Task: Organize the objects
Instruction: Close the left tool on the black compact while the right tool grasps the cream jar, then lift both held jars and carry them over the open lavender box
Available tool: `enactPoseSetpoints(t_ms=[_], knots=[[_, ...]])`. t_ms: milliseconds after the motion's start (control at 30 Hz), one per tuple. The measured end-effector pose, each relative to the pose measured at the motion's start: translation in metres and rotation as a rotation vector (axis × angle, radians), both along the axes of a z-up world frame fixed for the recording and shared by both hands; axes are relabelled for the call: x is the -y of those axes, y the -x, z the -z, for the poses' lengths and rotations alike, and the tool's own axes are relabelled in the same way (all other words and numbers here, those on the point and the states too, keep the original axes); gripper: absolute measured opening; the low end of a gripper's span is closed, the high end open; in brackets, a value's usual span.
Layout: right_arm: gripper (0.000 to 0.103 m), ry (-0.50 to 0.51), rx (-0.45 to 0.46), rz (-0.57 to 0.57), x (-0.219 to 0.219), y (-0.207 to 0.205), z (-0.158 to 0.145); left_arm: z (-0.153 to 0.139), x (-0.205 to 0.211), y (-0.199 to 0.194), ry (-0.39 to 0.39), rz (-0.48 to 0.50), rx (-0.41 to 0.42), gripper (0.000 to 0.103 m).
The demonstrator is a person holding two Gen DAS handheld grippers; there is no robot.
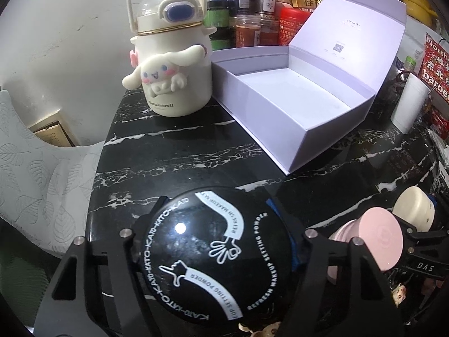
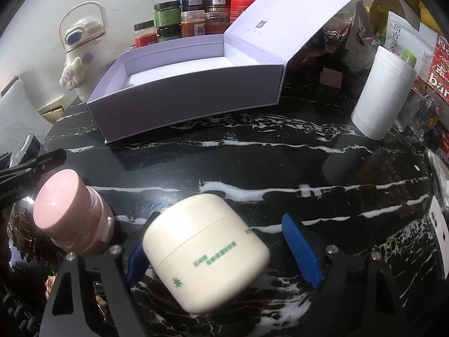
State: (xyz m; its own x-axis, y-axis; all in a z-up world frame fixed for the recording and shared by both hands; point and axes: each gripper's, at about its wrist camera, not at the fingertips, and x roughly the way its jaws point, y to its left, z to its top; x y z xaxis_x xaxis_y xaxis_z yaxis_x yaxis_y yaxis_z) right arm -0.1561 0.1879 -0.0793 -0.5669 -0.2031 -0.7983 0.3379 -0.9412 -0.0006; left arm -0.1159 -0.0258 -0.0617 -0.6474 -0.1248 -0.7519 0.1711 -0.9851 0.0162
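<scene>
We are in the pick-up step: left gripper (image 1: 217,241) clamps the round black setting-powder compact (image 1: 213,255) at lower centre, right gripper (image 2: 224,248) straddles the cream plastic jar (image 2: 206,250) with its right pad clear, so next we close, then lift both into the open lilac cardboard box (image 2: 182,84) at upper centre

A black white-veined marble tabletop (image 1: 196,151) meets a plain white wall (image 1: 70,28), jars (image 1: 247,8) crowding behind.

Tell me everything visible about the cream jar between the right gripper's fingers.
The cream jar is a squat, rounded pot of matte, plastic-looking material, with a lid seam and green print on its side. It is tilted on the black marble table. The right gripper brackets it: the left blue pad touches it, the right pad stands clear.
</scene>
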Motion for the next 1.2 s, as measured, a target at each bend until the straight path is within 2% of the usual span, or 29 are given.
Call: enactPoseSetpoints(t_ms=[133, 167, 467, 700, 933, 1200], knots=[[0.072, 0.002, -0.011, -0.008, 0.001, -0.003, -0.002, 0.0, -0.001, -0.004, -0.005, 0.011, -0.002, 0.066], [0.067, 0.003, -0.013, -0.01, 0.002, -0.004, -0.002, 0.0, -0.001, -0.004, -0.007, 0.014, -0.003, 0.066], [0.067, 0.021, -0.006, -0.016, -0.002, -0.008, -0.003, -0.003, -0.003, -0.009, -0.037, 0.042, -0.001, 0.066], [0.067, 0.017, -0.024, -0.027, -0.004, -0.019, -0.009, -0.012, -0.009, -0.019, -0.001, 0.061, -0.023, 0.066], [0.067, 0.022, -0.053, -0.041, -0.006, -0.034, -0.02, -0.029, -0.011, -0.031, 0.004, 0.07, -0.067, 0.066], [0.067, 0.014, -0.084, -0.05, -0.009, -0.054, -0.031, -0.036, -0.021, -0.045, -0.01, 0.096, -0.061, 0.066]])
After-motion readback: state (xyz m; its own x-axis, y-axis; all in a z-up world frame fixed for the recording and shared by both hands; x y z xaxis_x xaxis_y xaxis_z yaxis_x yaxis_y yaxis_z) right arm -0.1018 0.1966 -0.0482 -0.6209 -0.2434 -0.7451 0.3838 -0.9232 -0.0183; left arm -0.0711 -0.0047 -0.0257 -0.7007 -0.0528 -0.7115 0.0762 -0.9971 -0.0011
